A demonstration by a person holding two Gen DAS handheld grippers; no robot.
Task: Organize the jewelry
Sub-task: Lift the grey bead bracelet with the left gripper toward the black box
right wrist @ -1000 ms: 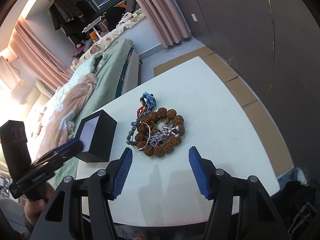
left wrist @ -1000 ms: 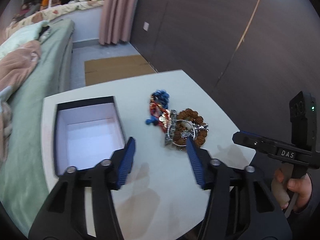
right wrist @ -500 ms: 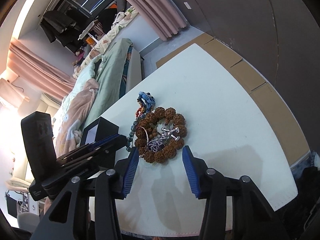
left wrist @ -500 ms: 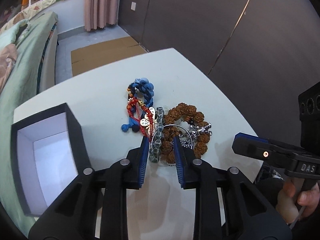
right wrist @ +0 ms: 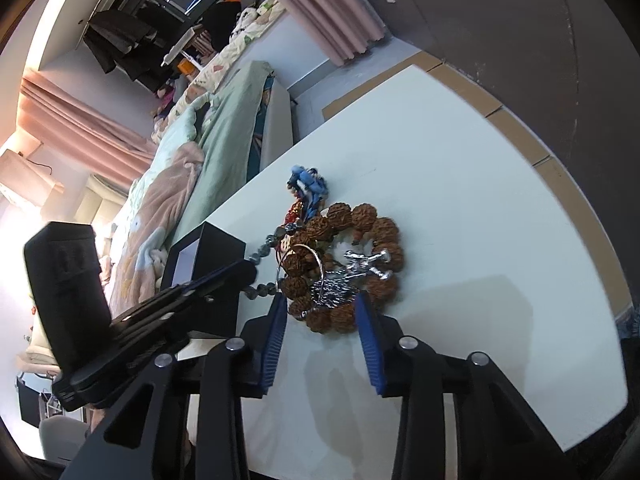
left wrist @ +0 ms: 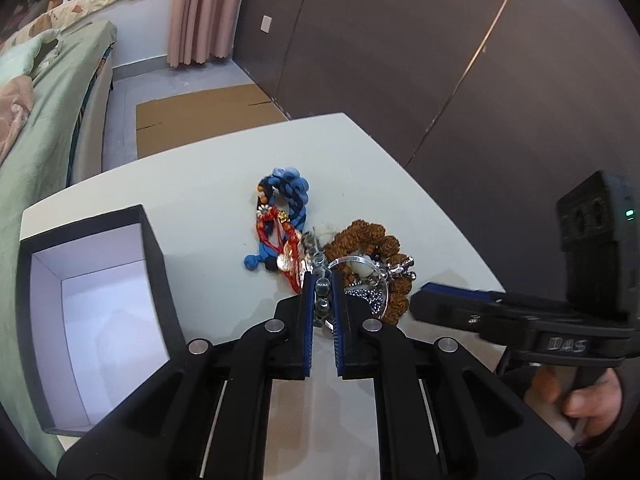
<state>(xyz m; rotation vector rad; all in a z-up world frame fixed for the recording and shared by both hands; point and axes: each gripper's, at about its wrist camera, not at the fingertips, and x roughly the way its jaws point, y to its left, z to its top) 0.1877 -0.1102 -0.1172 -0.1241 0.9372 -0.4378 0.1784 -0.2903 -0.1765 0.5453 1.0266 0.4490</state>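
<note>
A: Left wrist view first. The left gripper (left wrist: 322,292) has its two blue pads pressed in on a grey bead bracelet (left wrist: 321,294); the beads sit pinched between them, at the near edge of the jewelry heap on the white table (left wrist: 208,184).

B: Noted. Rest of the heap?

A: Blue knotted cord bracelet (left wrist: 290,192) farthest away, red cord bracelet (left wrist: 276,236) touching it, brown seed-bead bracelet (left wrist: 372,248) to the right with a thin silver bangle (left wrist: 360,264) lying over it. All tangled together, touching.

B: Box?

A: Black box (left wrist: 96,304), white inside, open top, to the left of the heap and apart from it. The right gripper (left wrist: 452,308) comes in from the right, its tip just beside the brown beads; from here I cannot tell its jaw gap.

B: Right wrist view.

A: Right gripper (right wrist: 322,312) has its jaws spread, one blue pad on each side of the near end of the brown seed-bead bracelet (right wrist: 360,232); whether the pads touch the beads I cannot tell. A silver skull charm (right wrist: 364,264) lies in the middle of that ring. The grey bead bracelet (right wrist: 260,260) trails left toward the left gripper (right wrist: 240,272), whose tip covers part of it. Black box (right wrist: 208,256) stands behind that tip.
</note>
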